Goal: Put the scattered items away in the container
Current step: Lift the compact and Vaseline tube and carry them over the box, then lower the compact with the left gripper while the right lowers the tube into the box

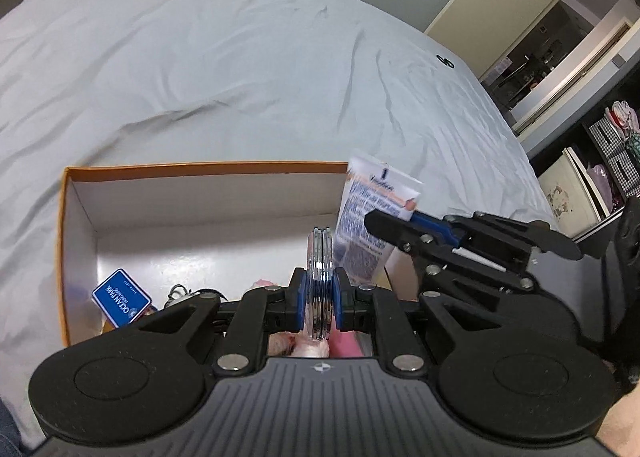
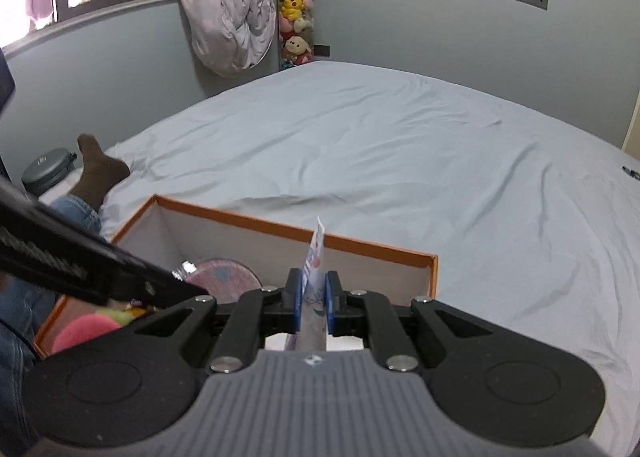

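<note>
Both tools carry items over the box. Left tool (image 1: 320,297) is clamped tight on a stack of thin round metallic discs (image 1: 319,257) held on edge, so the stack stands upright between the pads and can drop straight in. Right tool (image 2: 312,297) is pinched shut on a flat printed sachet (image 2: 314,253), edge-on to its own camera; in the left view the same tool (image 1: 394,223) comes in from the right with the sachet (image 1: 372,209) sticking up past the box's right end.

Largest first: bed (image 1: 240,57) with a wrinkled pale sheet lies under and ahead of both tools. On it sits the orange-rimmed box (image 1: 200,169), the container, directly below and ahead of the left tool, open top, white inside. Inside already: a round pink patterned item (image 2: 224,277) ahead-left of the right tool, pink and yellow soft things (image 2: 88,327) at its lower left, a blue Ocean Park card (image 1: 120,297) to the left of the left tool, and a small metal bit (image 1: 178,291) beside the card, too small to identify.

Judgement: both are at the release step, most of the tidying looks done. One small dark item (image 1: 445,60) sits far ahead-right on the bed, well apart.

In the way: the two tools are close together over the box's right end and could bump; box contents crowd the near side. A person's socked foot (image 2: 100,169) rests on the bed's edge, left of the box, not blocking.
</note>
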A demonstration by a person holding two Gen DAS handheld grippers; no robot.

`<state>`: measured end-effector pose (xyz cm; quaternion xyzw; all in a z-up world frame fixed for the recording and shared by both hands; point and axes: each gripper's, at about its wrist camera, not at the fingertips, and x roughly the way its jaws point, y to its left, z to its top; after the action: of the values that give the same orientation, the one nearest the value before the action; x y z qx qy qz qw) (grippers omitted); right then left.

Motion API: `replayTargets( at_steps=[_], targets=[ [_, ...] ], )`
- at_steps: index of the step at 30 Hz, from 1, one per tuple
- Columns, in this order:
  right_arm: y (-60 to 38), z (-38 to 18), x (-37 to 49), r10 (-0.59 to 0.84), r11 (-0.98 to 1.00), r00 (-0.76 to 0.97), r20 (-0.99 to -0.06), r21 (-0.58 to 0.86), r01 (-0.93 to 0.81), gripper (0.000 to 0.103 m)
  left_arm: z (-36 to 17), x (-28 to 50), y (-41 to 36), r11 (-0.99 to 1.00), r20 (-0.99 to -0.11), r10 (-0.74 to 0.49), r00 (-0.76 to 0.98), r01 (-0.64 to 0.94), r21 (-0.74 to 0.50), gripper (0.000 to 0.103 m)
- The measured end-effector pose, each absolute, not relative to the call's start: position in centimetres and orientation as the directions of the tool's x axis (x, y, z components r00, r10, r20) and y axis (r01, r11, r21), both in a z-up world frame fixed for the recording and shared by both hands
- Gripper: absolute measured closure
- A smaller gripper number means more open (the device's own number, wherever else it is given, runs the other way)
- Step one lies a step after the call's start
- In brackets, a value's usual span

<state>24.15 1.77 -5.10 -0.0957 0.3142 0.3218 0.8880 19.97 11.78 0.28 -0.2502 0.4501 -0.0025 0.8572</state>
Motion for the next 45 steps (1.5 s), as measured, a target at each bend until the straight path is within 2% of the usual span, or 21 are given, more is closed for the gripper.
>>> replayTargets(
  at_steps=[9,18,30,36,45],
  targets=[
    [2.1,-8.1,24.9,0.445,0.778,0.537,-0.716,0.012,-0.629,0.091,-1.9,21.7,11.8,0.857,-0.773,-0.258,0.58,-0.232,-0.46,0.088],
    [1.4,-9.7,24.7,0.431,0.772,0.491,-0.757,0.028,-0.635,0.091,-4.8,23.4,10.7,0.853,-0.807,-0.26,0.531,-0.265,-0.45,0.088],
    [0.4,-9.6,25.6,0.478,0.781,0.433,-0.764,0.144,-0.608,0.086,-7.9,24.5,10.2,0.822,-0.851,-0.25,0.462,-0.364,-0.438,0.088],
    [0.2,-9.5,25.6,0.503,0.78,0.406,-0.763,0.199,-0.593,0.09,-8.7,24.9,11.1,0.766,-0.86,-0.319,0.399,-0.426,-0.481,0.086],
    [-0.1,-9.8,25.5,0.522,0.787,0.391,-0.758,0.252,-0.563,0.09,-10.1,24.8,11.5,0.713,-0.855,-0.367,0.365,-0.48,-0.511,0.085]
  ],
)
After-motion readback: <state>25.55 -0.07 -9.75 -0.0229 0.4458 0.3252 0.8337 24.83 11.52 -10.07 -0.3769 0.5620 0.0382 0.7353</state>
